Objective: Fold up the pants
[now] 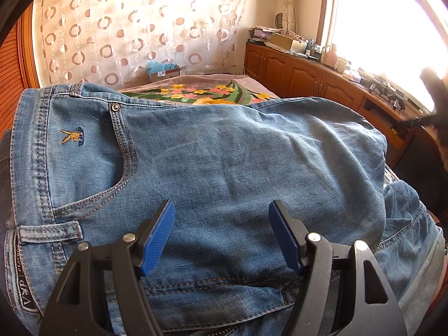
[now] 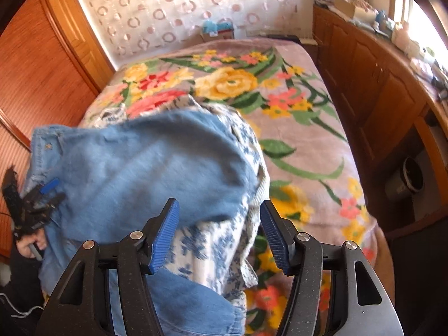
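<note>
The jeans (image 1: 224, 154) lie on the bed (image 2: 322, 145), over a blue-and-white floral cloth (image 2: 207, 246) that shows under their right edge, so the folding is done on top of another garment rather than straight on the flowered blanket. In the left wrist view the waistband end is at the left, with the front pocket (image 1: 112, 173) and a belt loop (image 1: 50, 231) facing up, and the denim bulges in a rounded hump toward the right; I judge this to be a fold already laid over, since a second layer with a hem seam shows beneath at the right

The left hand-held gripper (image 1: 221, 238) hangs just over the denim near the waist with its jaws wide and nothing between the blue pads (image 1: 158, 240). It probably waits there to steady or pinch the waist end while the other side is handled

The right hand-held gripper (image 2: 219, 235) points down at the far right edge of the jeans, jaws wide, empty; below it the denim edge and the floral cloth meet. That view is blurred, so I cannot tell whether the pads touch fabric. The spot suits taking the folded edge, but a careless pinch could catch the floral cloth too
</note>
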